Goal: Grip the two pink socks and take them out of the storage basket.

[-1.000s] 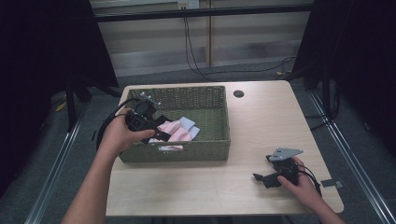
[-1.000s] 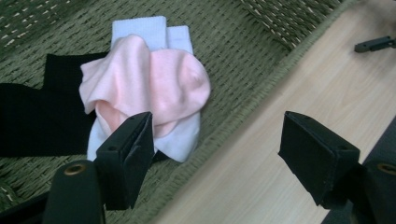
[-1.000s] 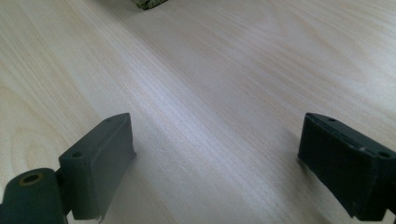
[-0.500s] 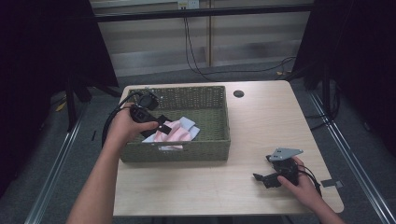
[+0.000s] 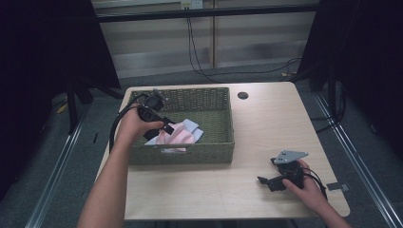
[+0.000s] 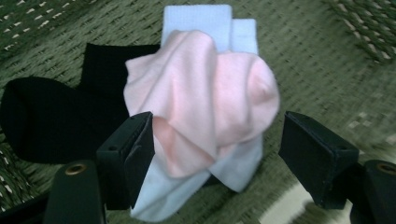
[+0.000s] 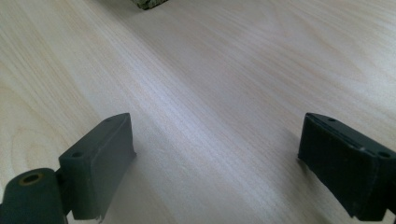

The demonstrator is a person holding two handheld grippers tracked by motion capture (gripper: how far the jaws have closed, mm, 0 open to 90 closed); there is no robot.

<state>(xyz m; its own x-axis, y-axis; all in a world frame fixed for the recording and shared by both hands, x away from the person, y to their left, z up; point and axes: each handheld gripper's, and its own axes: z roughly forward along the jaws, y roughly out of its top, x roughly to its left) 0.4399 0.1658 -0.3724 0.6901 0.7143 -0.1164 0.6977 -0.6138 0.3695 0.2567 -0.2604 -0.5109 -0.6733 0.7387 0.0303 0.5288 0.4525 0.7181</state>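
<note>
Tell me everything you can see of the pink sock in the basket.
The pink sock is soft knit fabric, crumpled and folded over itself into a loose mound. It lies on top of a light blue sock and overlaps a black sock, all on the floor of the woven green basket. The open left gripper hovers with its jaws either side of the sock's near end; contact cannot be told.

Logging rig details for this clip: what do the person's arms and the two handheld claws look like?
Both forearms are bare, with no sleeves showing. The left claw is black, with a black cable looping from it. The right claw is black too and carries a grey three-cornered plate on top. Up close, each has two blocky black jaws with small round holes.
</note>
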